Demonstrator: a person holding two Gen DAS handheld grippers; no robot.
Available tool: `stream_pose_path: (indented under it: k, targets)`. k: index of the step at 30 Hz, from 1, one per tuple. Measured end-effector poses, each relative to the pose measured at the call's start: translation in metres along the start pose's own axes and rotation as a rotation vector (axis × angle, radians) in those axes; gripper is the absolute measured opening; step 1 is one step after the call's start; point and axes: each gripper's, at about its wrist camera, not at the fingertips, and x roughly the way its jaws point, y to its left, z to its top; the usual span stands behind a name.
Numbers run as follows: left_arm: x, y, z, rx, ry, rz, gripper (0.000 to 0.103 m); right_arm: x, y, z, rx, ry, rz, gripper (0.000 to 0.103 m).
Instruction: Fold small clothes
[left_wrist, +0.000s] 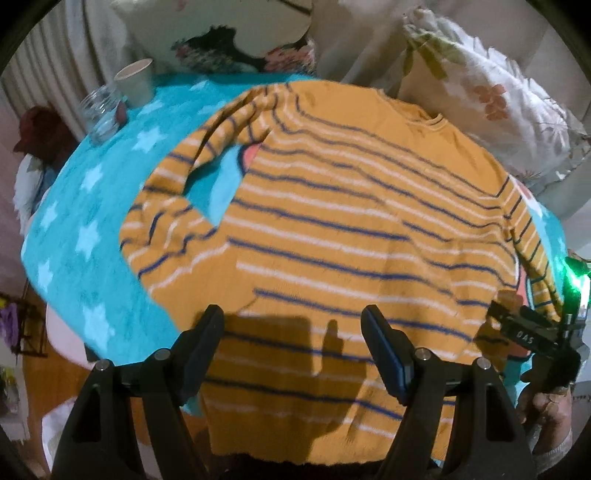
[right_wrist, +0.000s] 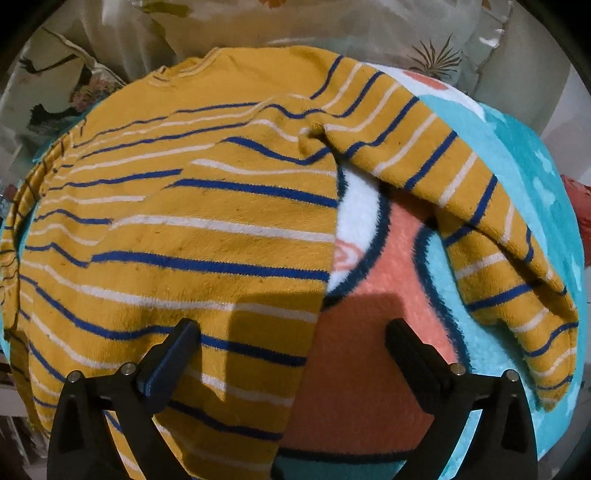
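One mustard-yellow sweater (left_wrist: 332, 221) with blue and white stripes lies spread flat on a turquoise blanket (left_wrist: 74, 229) patterned with pale stars, and everything else is placed from it. To its far left, at the blanket's edge, stand two vessels: one clear glass jar (left_wrist: 100, 114) and, just beside it, one paper cup (left_wrist: 135, 82). The sweater's left sleeve (left_wrist: 177, 206) bends back toward the body, leaving a patch of blanket showing in the crook. Beyond the collar sit two floral pillows, one dark-patterned (left_wrist: 229, 48) and one pale with leaves (left_wrist: 480, 96). Over the sweater's near hem hangs the left tool (left_wrist: 293, 325), its two fingers spread wide with nothing between them, throwing a shadow on the knit. At the sweater's right edge the right tool (left_wrist: 532, 332) appears in the left view with a green light glowing above it and white lettering reading "OAS", seen upside down. In the right view that tool (right_wrist: 293, 338) is likewise spread and empty, one finger over the sweater's side hem, the other over a coral shape (right_wrist: 362, 332) printed on the blanket. The right sleeve (right_wrist: 480, 221) angles out and down, draped apart from the body.
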Motion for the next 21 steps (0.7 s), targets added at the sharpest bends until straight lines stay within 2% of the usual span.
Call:
stream_pose_path:
  k: [6,14,21]
  targets:
    - [-0.005,0.007,0.027,0.044,-0.043,-0.025,0.076,0.006,0.001,0.011,0.072,0.014,-0.019,0.103]
    - [-0.001,0.020,0.048,0.101,-0.039,-0.018,0.077,0.005,-0.003,0.014,0.133,0.002,-0.066,0.103]
    - [0.004,0.037,0.060,0.112,-0.028,-0.004,0.077,0.005,0.001,0.011,0.167,-0.043,-0.088,0.103]
